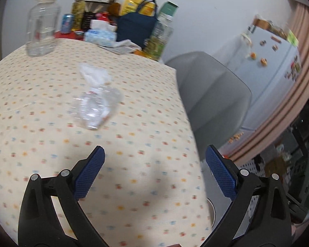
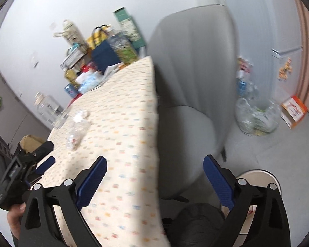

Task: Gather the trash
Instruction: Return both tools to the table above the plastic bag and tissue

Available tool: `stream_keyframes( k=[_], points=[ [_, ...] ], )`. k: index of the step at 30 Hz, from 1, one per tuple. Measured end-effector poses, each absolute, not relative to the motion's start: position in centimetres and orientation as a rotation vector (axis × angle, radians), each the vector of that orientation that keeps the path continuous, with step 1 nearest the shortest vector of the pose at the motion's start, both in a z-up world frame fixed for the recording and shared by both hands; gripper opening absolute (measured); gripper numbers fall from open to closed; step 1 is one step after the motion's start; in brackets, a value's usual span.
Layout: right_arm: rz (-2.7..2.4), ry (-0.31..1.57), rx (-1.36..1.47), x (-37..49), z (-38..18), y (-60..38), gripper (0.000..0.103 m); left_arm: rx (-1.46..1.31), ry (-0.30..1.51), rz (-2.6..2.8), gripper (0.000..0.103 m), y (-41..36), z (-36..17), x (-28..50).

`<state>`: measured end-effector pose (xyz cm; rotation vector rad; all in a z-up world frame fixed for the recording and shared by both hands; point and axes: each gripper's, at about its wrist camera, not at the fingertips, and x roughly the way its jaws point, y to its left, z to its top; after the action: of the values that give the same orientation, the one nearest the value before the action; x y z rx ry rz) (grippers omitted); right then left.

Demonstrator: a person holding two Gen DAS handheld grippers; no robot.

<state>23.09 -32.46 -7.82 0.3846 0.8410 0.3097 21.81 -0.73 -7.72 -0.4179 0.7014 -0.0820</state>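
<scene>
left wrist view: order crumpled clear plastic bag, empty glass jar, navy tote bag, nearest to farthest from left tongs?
From the left tongs:
1. Crumpled clear plastic bag, mid-table, ahead and slightly left.
2. Empty glass jar, far left.
3. Navy tote bag, at the table's back among the clutter.

The desk (image 1: 134, 164) wears a matt woven cloth, cream with small coloured flecks. On it lies a crumpled plastic bag (image 1: 96, 107), clear, thin and glossy, and a clear jar (image 1: 42, 23) with a shiny surface. Both left tongs (image 1: 154, 158) and right tongs (image 2: 154, 168) are matt black plastic with bright metal rivets, their pads (image 1: 88, 175) blue and finely ribbed. The grey chair (image 2: 191, 65) looks smooth and matt. The tote bag (image 1: 137, 27) is dull navy cloth.
</scene>
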Motion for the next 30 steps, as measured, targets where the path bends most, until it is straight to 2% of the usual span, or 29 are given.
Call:
stream_keyframes(
  k=[18, 23, 27, 30],
  points=[
    [0.552, 0.848, 0.295, 25.5, -3.7, -18.8, 0.095, -0.548, 0.627, 0.073, 0.097, 9.7, -7.1, 18.4],
    [0.588, 0.909, 0.294, 27.4, -4.7, -15.6, 0.089, -0.580, 0.622, 0.117, 0.097, 12.4, -7.5, 18.0],
    [0.634, 0.992, 0.266, 28.9, -6.2, -12.9, 0.075, -0.605, 0.630, 0.153, 0.097, 14.3, -8.2, 18.0],
    [0.650, 1.041, 0.266, 30.0, -7.3, -11.2, 0.074, -0.618, 0.635, 0.166, 0.097, 15.3, -8.6, 18.2]
  ],
)
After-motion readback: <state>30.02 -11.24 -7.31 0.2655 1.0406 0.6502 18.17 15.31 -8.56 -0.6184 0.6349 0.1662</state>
